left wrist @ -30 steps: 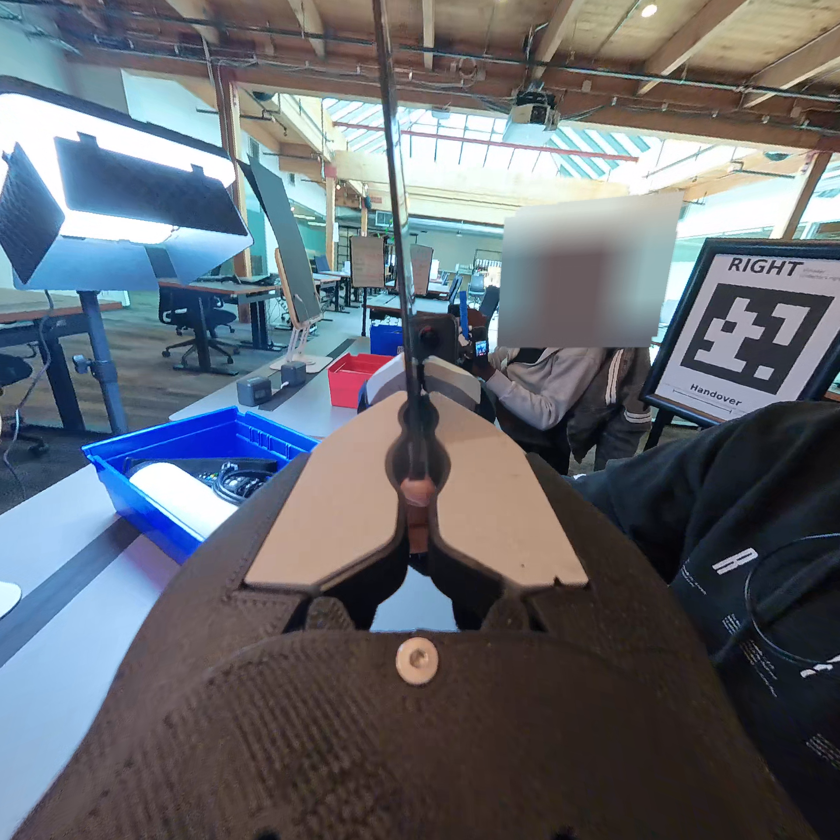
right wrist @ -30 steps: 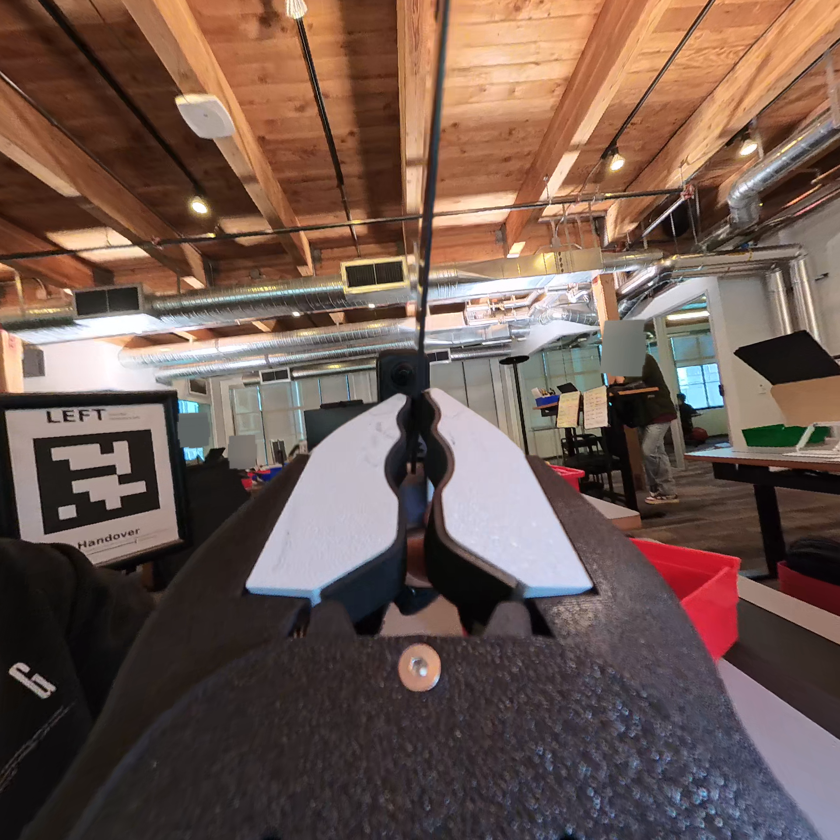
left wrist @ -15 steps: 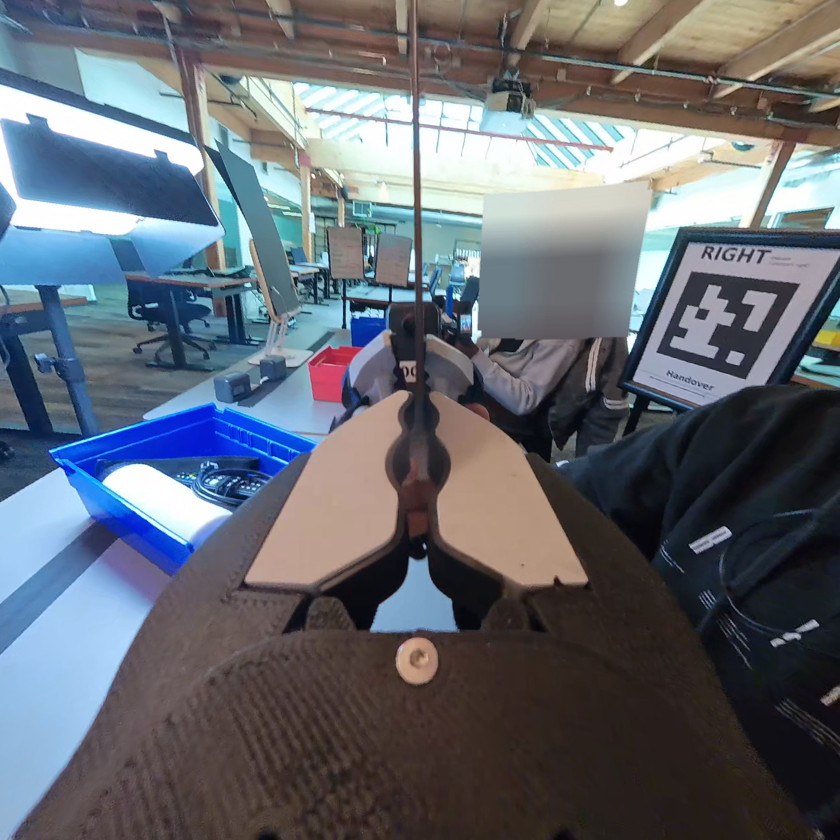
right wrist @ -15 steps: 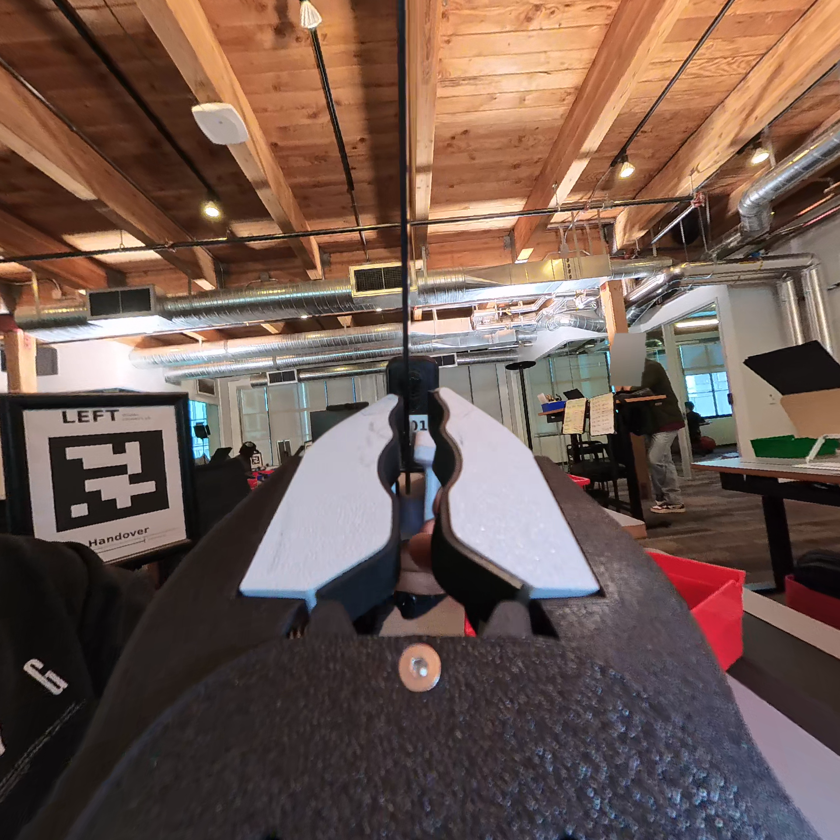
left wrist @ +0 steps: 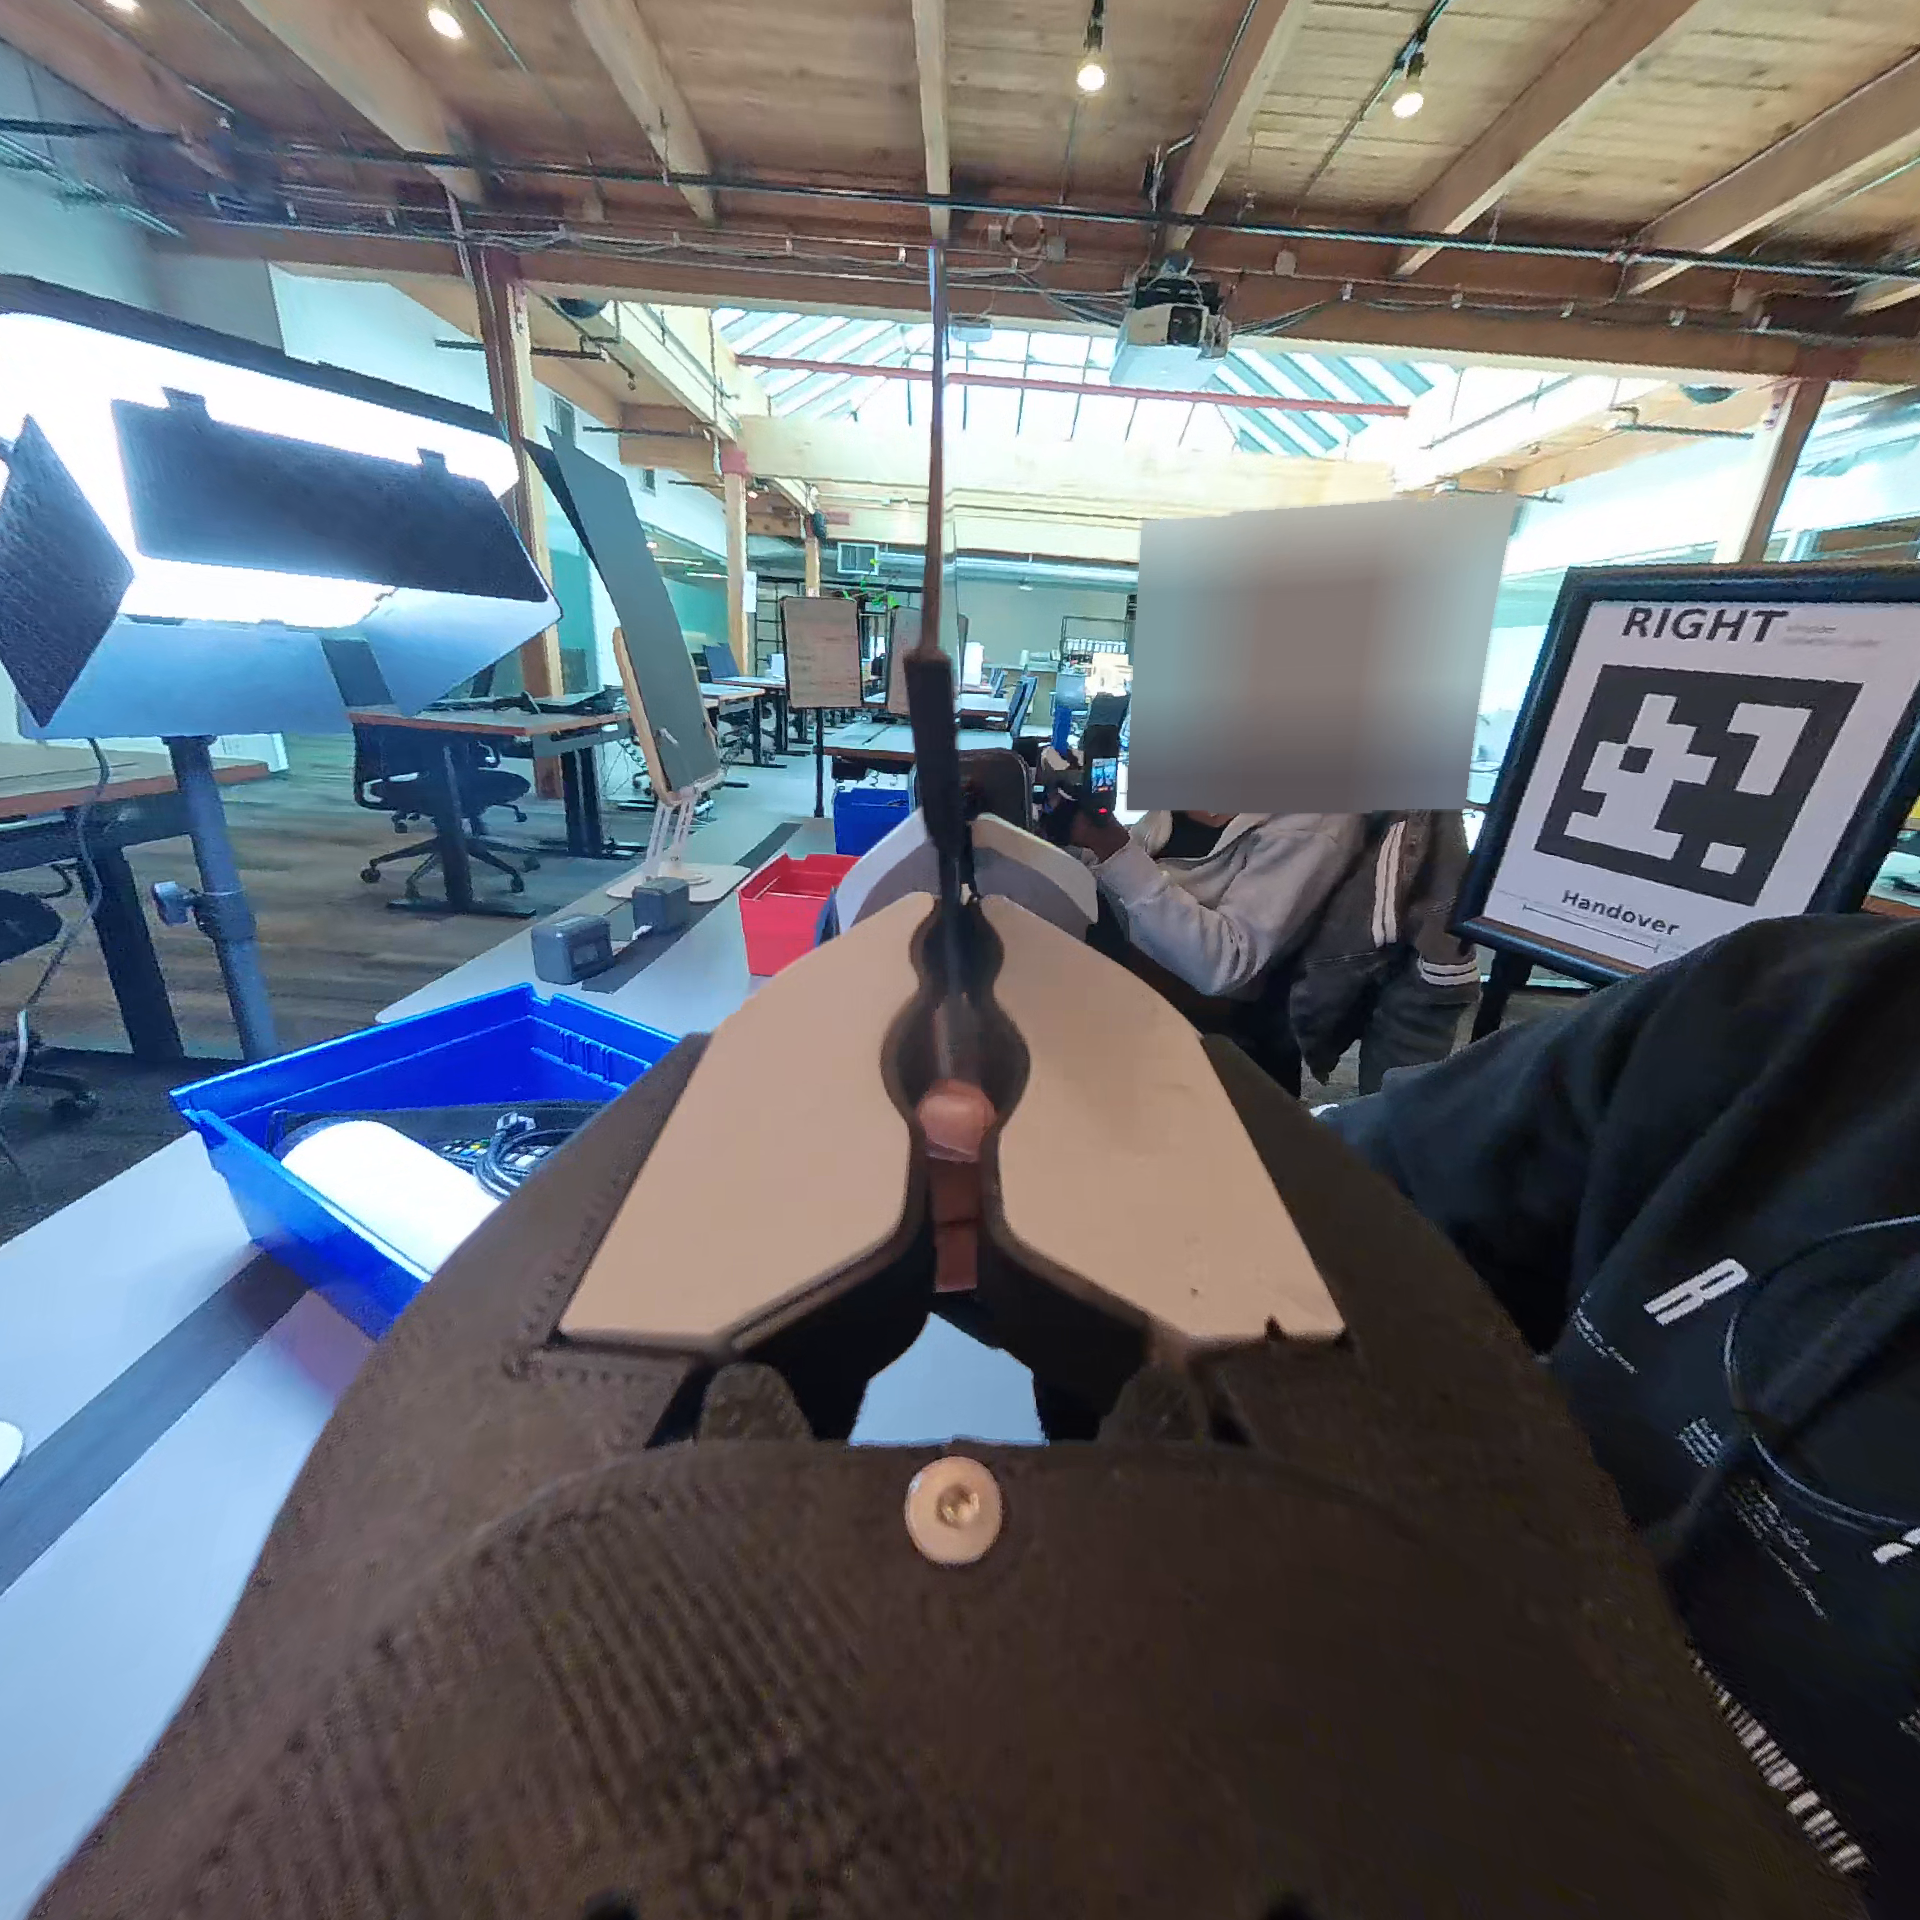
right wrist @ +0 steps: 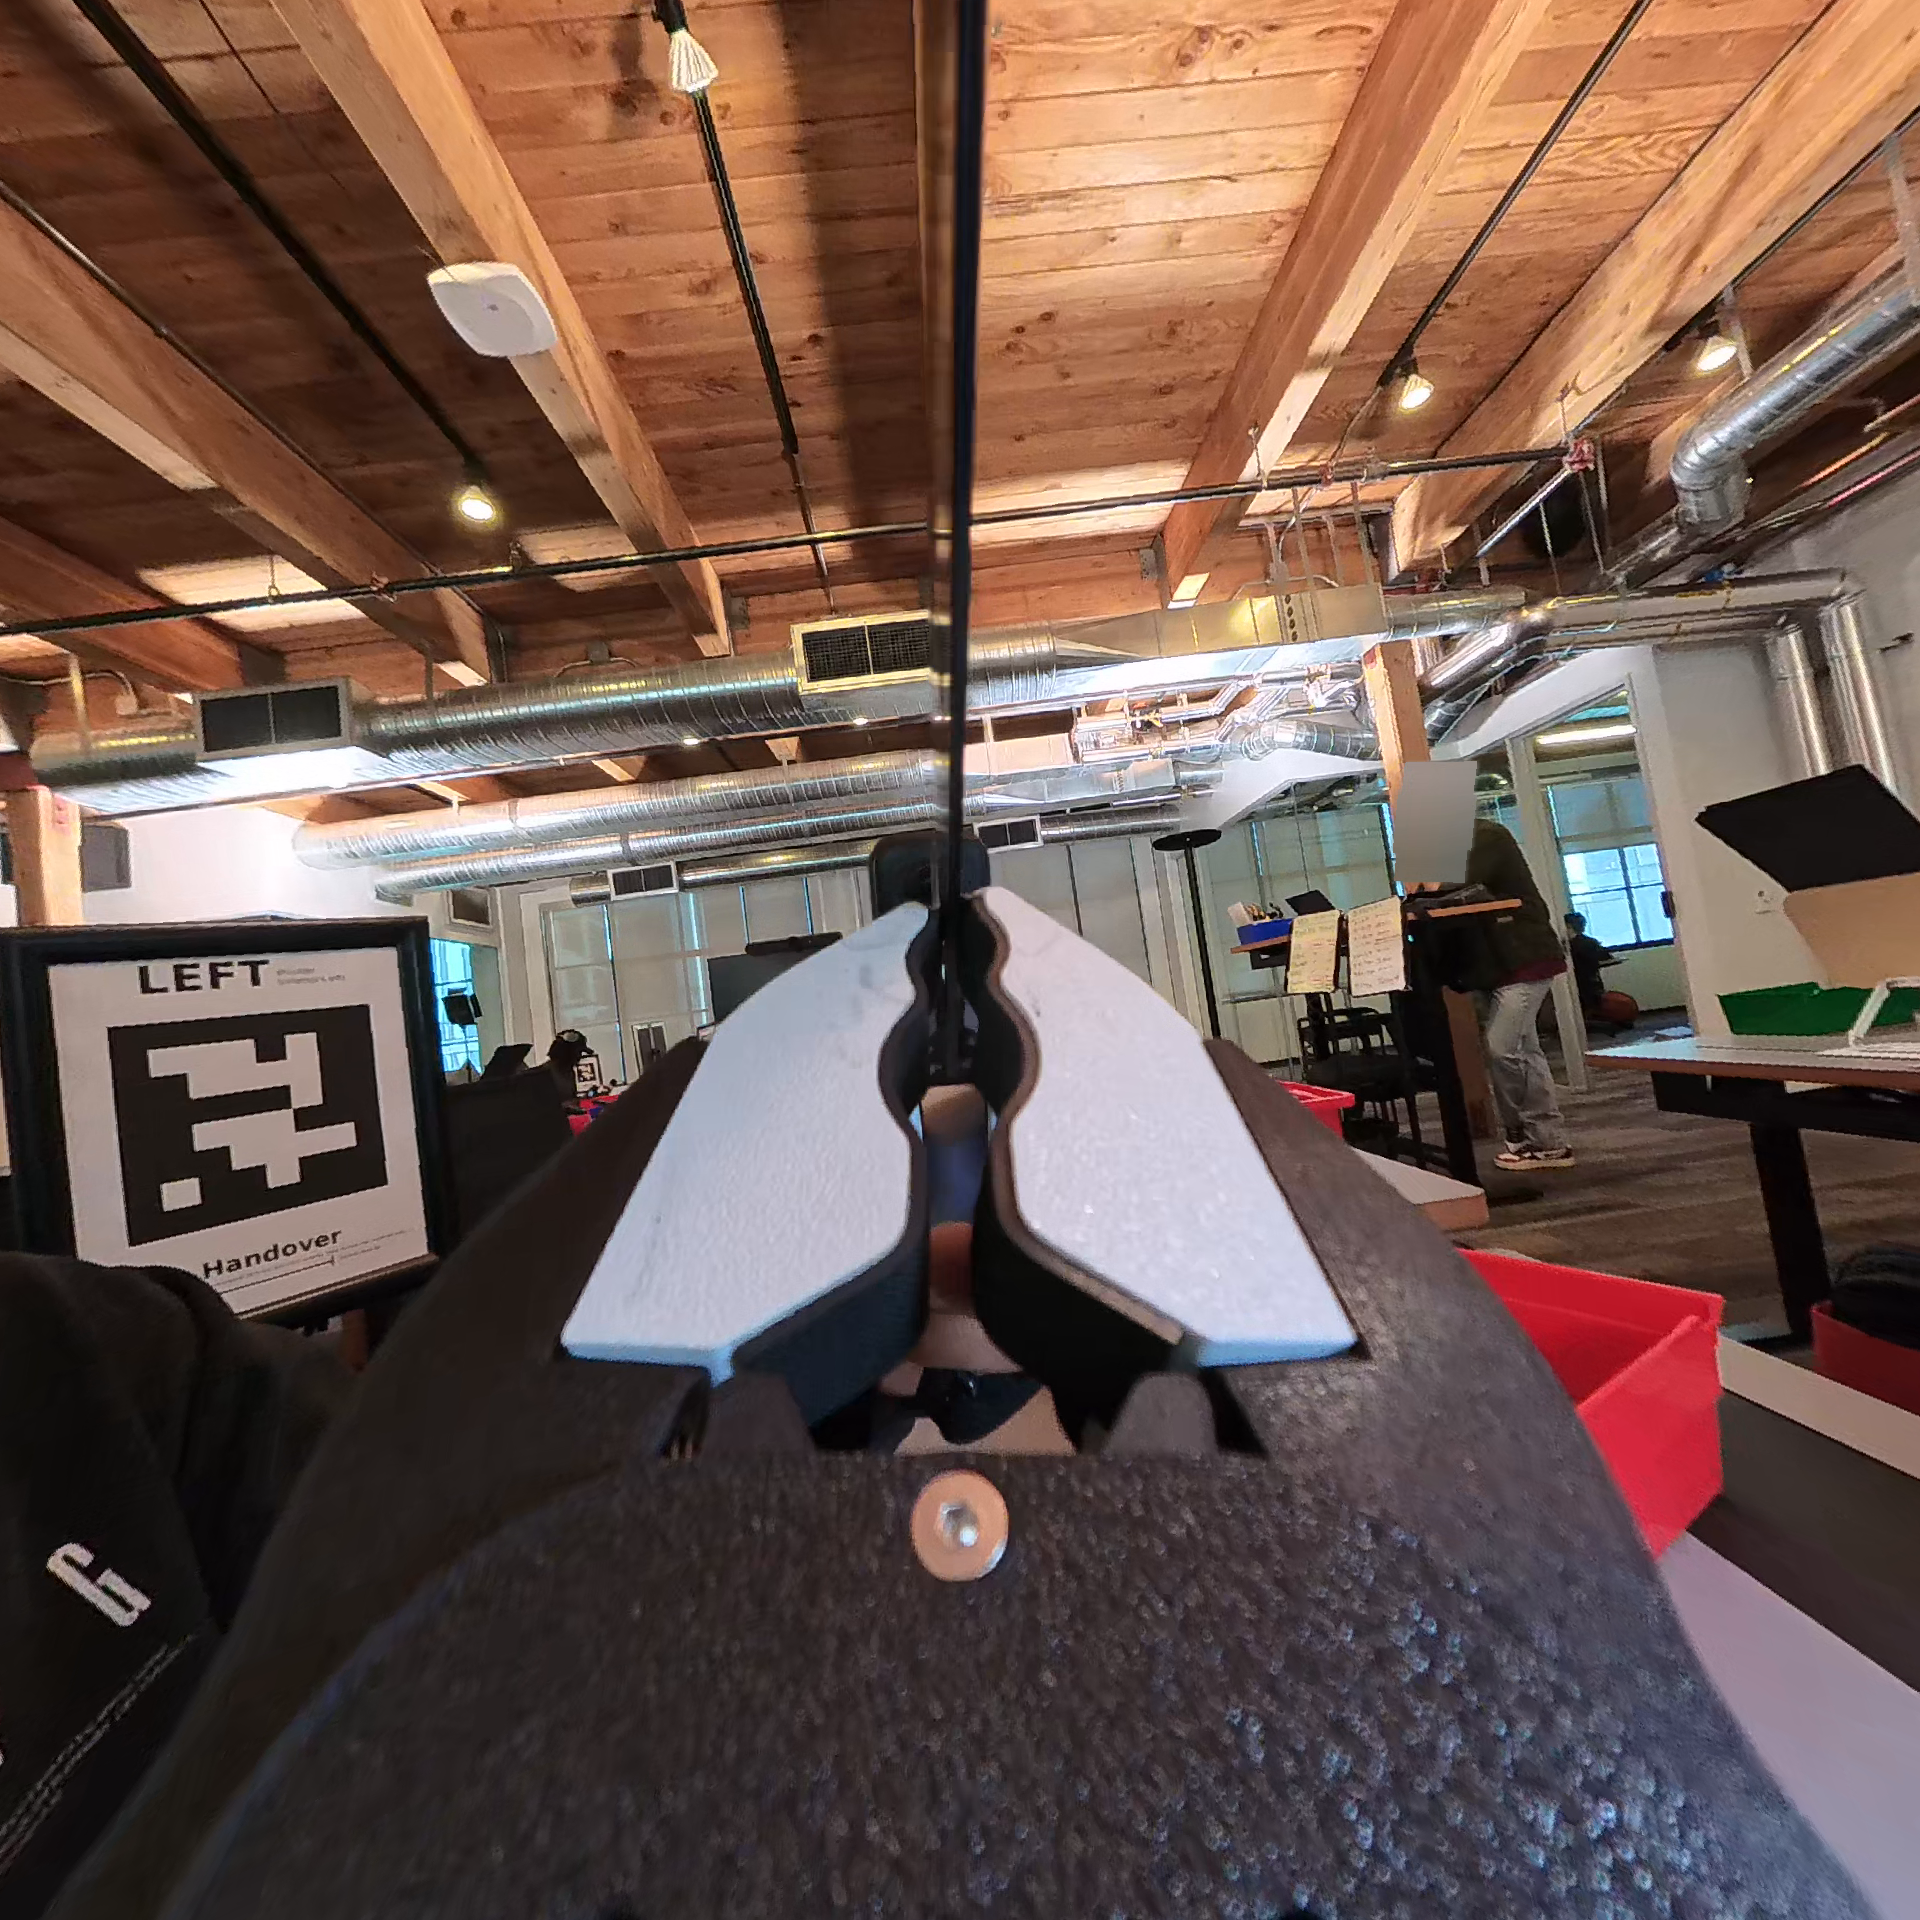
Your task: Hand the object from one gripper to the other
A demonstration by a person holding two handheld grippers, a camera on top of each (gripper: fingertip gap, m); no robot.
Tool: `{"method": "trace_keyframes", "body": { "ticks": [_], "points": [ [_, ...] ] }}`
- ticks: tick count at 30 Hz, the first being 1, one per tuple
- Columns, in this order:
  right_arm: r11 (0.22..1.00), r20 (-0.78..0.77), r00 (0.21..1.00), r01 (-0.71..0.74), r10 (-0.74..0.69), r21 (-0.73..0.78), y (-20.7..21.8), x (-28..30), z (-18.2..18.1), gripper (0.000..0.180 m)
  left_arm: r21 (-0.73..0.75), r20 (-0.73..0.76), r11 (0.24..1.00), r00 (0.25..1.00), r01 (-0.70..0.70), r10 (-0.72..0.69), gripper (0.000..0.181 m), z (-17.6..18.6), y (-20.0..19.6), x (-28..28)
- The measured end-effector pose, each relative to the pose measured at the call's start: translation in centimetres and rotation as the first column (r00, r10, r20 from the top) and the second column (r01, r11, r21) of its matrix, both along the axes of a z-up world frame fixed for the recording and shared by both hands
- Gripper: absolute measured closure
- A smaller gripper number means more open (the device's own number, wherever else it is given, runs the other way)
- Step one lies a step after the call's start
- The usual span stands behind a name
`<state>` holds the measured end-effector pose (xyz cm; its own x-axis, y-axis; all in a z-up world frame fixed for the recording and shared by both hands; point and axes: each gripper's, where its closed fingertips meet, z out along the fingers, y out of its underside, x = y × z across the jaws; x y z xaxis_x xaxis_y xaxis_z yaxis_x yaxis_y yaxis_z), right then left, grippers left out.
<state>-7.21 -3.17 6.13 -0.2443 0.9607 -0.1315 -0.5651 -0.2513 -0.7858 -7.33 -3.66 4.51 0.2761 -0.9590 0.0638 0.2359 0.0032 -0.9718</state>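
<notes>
Both grippers point(left wrist: 951, 935) point(right wrist: 951, 925) grip rod point(left wrist: 935, 499), blue bin point(left wrist: 416, 1060) left-only

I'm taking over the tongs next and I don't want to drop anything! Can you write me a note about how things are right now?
Left tongs: shut on the thin stick, near its pink end.
Right tongs: closed around the same stick, facing the left ones.
Stick: up in the air, pointing upward, above the table.
Done: both tongs have hold of it.
Left: one pair must open and back away while the other keeps gripping. I cannot tell from here which pair is the giver.
</notes>
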Motion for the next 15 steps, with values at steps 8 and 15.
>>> {"method": "trace_keyframes", "body": {
  "ticks": [8,15],
  "points": [
    [1.000,-0.070,0.998,0.005,-0.007,-0.030,0.5,1.1,0.7,0.178,-0.019,0.028,1.000,0.999,0.019,-0.018,0.178,0.2,0.1,-0.4],
    [0.998,-0.015,1.000,-0.004,0.003,-0.061,0.3,-0.7,-0.7,0.177,0.023,0.102,0.998,0.994,-0.053,0.050,0.177,0.7,0.6,-0.3]
  ]
}}
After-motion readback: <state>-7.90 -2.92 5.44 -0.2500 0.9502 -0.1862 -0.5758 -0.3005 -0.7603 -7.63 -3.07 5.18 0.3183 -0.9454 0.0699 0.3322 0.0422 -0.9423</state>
